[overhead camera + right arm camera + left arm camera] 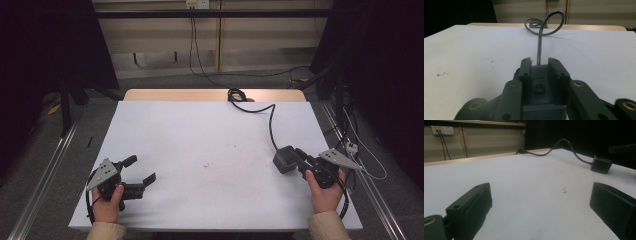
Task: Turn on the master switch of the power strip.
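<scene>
Left gripper rests with jaws wide; right gripper jaws clamped.

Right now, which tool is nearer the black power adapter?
Right. The right tool has its jaws around the black power adapter; the left tool sits open across the table, well apart from it.

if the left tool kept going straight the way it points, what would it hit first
Probably nothing soon: the left tool, jaws wide open, faces bare white table. The black power adapter lies farther off, to the right of its line, so it may pass it; depth is unclear.
</scene>
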A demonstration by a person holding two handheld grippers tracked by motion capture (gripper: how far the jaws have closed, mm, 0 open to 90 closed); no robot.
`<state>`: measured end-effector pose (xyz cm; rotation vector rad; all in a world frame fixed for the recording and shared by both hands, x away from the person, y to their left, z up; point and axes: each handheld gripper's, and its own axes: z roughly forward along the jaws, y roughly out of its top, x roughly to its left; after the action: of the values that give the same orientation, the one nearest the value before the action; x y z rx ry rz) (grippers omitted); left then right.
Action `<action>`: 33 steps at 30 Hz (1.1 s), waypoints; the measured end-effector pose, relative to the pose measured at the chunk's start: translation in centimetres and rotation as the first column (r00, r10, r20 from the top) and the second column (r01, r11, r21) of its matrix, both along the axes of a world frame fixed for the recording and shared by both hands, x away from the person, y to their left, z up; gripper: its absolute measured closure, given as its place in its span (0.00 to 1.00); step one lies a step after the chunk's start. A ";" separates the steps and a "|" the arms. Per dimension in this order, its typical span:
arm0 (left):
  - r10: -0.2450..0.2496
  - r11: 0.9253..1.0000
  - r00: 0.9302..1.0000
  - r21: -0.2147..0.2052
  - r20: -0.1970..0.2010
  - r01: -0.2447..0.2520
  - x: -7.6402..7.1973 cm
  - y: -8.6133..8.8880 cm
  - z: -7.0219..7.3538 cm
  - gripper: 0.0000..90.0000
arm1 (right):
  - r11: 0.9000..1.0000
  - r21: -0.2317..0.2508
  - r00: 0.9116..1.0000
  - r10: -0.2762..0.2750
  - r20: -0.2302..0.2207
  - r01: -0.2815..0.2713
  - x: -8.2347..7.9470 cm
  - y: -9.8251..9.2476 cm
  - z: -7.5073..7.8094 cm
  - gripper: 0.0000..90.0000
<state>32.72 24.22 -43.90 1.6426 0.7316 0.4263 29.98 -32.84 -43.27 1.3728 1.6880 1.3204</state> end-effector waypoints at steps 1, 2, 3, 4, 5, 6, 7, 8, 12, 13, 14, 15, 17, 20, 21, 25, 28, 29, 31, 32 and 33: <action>-0.001 1.000 1.000 0.000 0.000 0.001 0.0 0.0 0.0 0.04 | 1.000 -0.003 1.000 0.003 -0.002 -0.003 0.0 0.0 0.0 0.85; -0.002 1.000 1.000 0.002 0.001 0.002 0.0 0.0 0.0 0.04 | 1.000 -0.006 1.000 0.004 -0.006 -0.004 0.0 0.0 0.0 0.86; -0.002 1.000 1.000 0.003 0.002 0.002 0.0 0.0 0.0 0.04 | 1.000 -0.010 1.000 0.005 -0.008 -0.005 0.0 0.0 0.0 0.87; -0.002 1.000 1.000 0.002 0.001 0.002 0.0 0.0 0.0 0.04 | 1.000 -0.011 1.000 0.005 -0.009 -0.006 0.0 0.0 0.0 0.88; -0.002 1.000 1.000 0.001 0.001 0.002 0.0 0.0 0.0 0.04 | 1.000 -0.012 1.000 0.006 -0.010 -0.006 0.0 0.0 0.0 0.89; 0.000 1.000 1.000 0.001 0.000 0.000 0.0 0.0 0.0 0.04 | 1.000 -0.015 1.000 0.006 -0.011 -0.006 0.0 0.1 0.0 0.90; 0.000 1.000 1.000 0.000 -0.001 0.000 0.0 0.0 0.0 0.04 | 1.000 -0.017 1.000 0.006 -0.013 -0.007 0.1 0.1 0.0 0.91; 0.000 1.000 1.000 0.000 -0.001 0.000 0.0 0.0 0.0 0.04 | 1.000 -0.021 1.000 0.004 -0.016 -0.005 0.0 0.1 0.0 0.91; 0.000 1.000 1.000 -0.002 -0.001 0.000 0.0 0.0 0.0 0.04 | 1.000 -0.025 1.000 0.005 -0.022 -0.006 0.1 0.1 0.0 0.95; 0.000 1.000 1.000 -0.002 -0.001 0.000 0.0 0.0 0.0 0.04 | 1.000 -0.023 1.000 0.007 -0.024 -0.008 0.1 0.1 0.0 0.96; 0.001 1.000 1.000 -0.001 0.000 -0.001 0.0 0.0 0.0 0.04 | 1.000 -0.020 1.000 0.007 -0.025 -0.007 0.1 0.0 0.0 0.97; 0.002 1.000 1.000 -0.001 0.001 -0.002 0.0 0.0 0.0 0.04 | 1.000 -0.021 1.000 0.006 -0.025 -0.006 0.1 0.0 0.0 0.97; 0.005 1.000 1.000 -0.002 0.001 -0.005 0.0 0.0 0.0 0.04 | 1.000 -0.024 1.000 0.001 -0.027 -0.002 0.1 0.0 0.0 0.98; 0.002 1.000 1.000 -0.001 0.001 -0.002 0.0 0.0 0.0 0.04 | 1.000 -0.026 1.000 0.002 -0.029 -0.003 0.1 -0.1 0.0 1.00; 0.000 1.000 1.000 -0.001 0.002 0.000 0.0 0.0 0.0 0.04 | 1.000 -0.029 1.000 0.004 -0.029 -0.005 0.1 -0.1 0.0 1.00; -0.001 1.000 1.000 0.000 0.003 0.001 0.0 0.0 0.0 0.04 | 0.999 -0.040 0.999 0.008 -0.036 -0.009 0.1 0.1 0.0 1.00; 0.000 1.000 1.000 0.000 0.002 0.000 0.0 0.0 0.0 0.04 | 0.999 -0.048 0.999 0.014 -0.038 -0.016 0.2 0.2 0.0 1.00; -0.001 1.000 1.000 -0.001 0.002 0.001 0.0 0.0 0.0 0.04 | 0.999 -0.048 0.999 0.014 -0.038 -0.016 0.2 0.2 0.0 1.00; 0.000 1.000 1.000 0.000 0.002 0.000 0.0 0.0 0.0 0.04 | 0.999 -0.049 0.999 0.012 -0.041 -0.014 0.2 0.2 0.0 1.00; -0.001 1.000 1.000 -0.001 0.002 0.001 0.0 0.0 0.0 0.04 | 0.999 -0.048 0.999 0.012 -0.043 -0.014 0.2 0.2 -0.1 1.00; -0.002 1.000 1.000 0.001 0.002 0.002 0.0 0.0 0.0 0.04 | 0.999 -0.049 0.999 0.011 -0.043 -0.013 0.2 0.1 -0.1 1.00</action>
<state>32.76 24.23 -43.92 1.6433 0.7289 0.4269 30.20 -32.69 -43.35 1.3732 1.7484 1.2559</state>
